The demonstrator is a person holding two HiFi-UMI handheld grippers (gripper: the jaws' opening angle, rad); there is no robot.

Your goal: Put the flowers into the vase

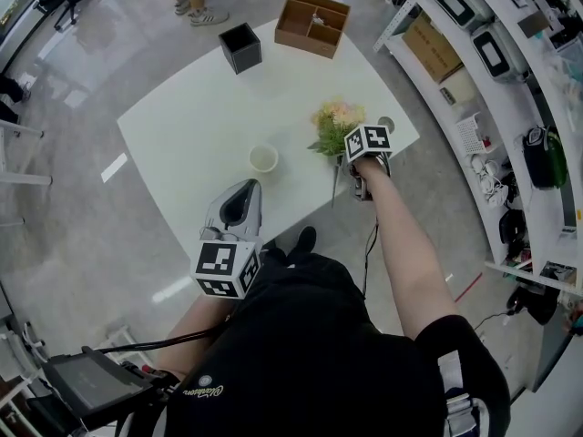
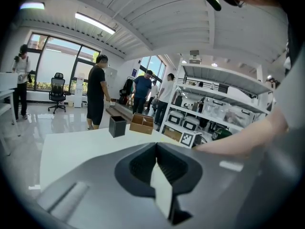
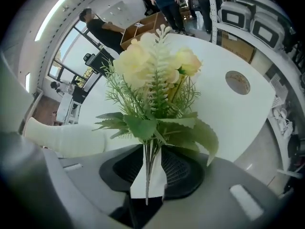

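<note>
A bunch of artificial flowers [image 1: 335,126] with pale yellow blooms and green leaves lies on the white table [image 1: 200,126], stems toward the near edge. In the right gripper view the flowers [image 3: 157,75] fill the middle. Their thin stems run down between the jaws of my right gripper [image 3: 151,175], which stands open around them, with bare table showing on both sides. Seen from the head view, the right gripper [image 1: 353,167] points steeply down at the stems. A small cream vase [image 1: 264,158] stands upright to their left and shows as a white cylinder [image 3: 62,138]. My left gripper [image 1: 244,188] hangs shut and empty off the table's near edge [image 2: 156,147].
A black square box [image 1: 240,46] and an open brown cardboard box [image 1: 312,23] sit at the table's far side. A round disc [image 1: 386,124] lies near the right corner. Shelving [image 1: 492,53] with bins runs along the right. People stand beyond the table [image 2: 96,92].
</note>
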